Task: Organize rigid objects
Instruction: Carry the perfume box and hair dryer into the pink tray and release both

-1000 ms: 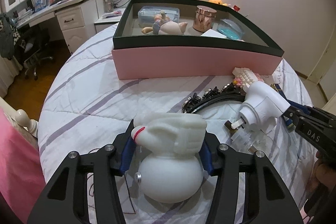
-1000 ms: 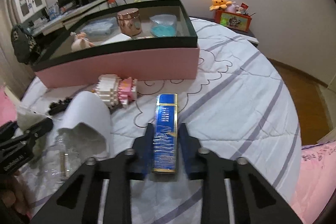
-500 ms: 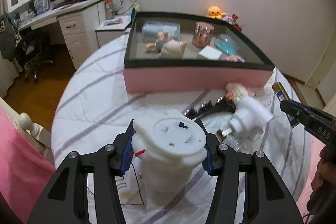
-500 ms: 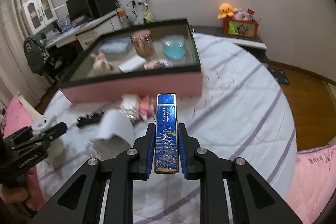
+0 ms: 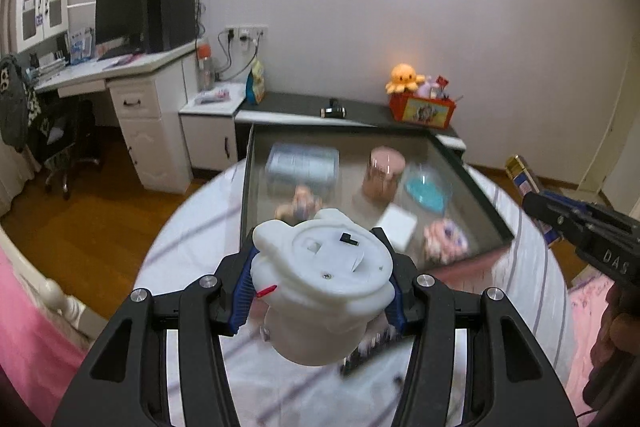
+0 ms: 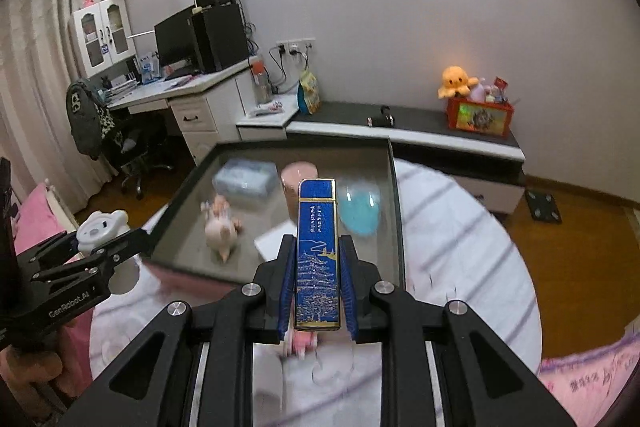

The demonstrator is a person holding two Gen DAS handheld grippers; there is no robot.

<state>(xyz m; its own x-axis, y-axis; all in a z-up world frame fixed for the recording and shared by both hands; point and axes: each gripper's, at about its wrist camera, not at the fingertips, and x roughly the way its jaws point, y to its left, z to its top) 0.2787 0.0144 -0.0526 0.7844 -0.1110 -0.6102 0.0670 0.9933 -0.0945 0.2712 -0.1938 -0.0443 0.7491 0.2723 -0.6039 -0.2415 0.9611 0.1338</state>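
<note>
Your left gripper (image 5: 320,291) has its fingers (image 5: 242,287) clenched on the white figurine (image 5: 320,287) — the blue pads press its sides and its flat base, with a small black switch, faces the camera. It hangs in the air above the round striped bed cover (image 5: 192,227), just short of the near wall of the open box (image 5: 486,203).

Your right gripper (image 6: 318,291) has its fingers (image 6: 286,291) shut tight on the blue lighter (image 6: 318,251); the slim blue-and-gold case stands upright between the pads, its top over the box interior as seen from the right wrist.

Inside the box, dark-rimmed with pink outer walls, lie:
- a clear plastic case (image 5: 302,163) at the far left
- a pink cylindrical jar (image 5: 384,171) beside it
- a blue translucent shell (image 5: 426,187) toward the right
- a white flat card (image 5: 396,221)
- a small pig doll (image 6: 220,227) — blurred
- a pink-and-white block toy (image 5: 444,239) in the near right corner

In the left wrist view, your right gripper comes in from the right edge, with the lighter's tip just beyond the box's right wall. From the right wrist, your left gripper shows at the left edge with the figurine's base visible, beside the box's near left corner.

Beyond the bed stand a white desk (image 6: 192,95) with a monitor (image 6: 174,41) and a low cabinet (image 6: 420,131) carrying an orange plush octopus (image 6: 456,79).
</note>
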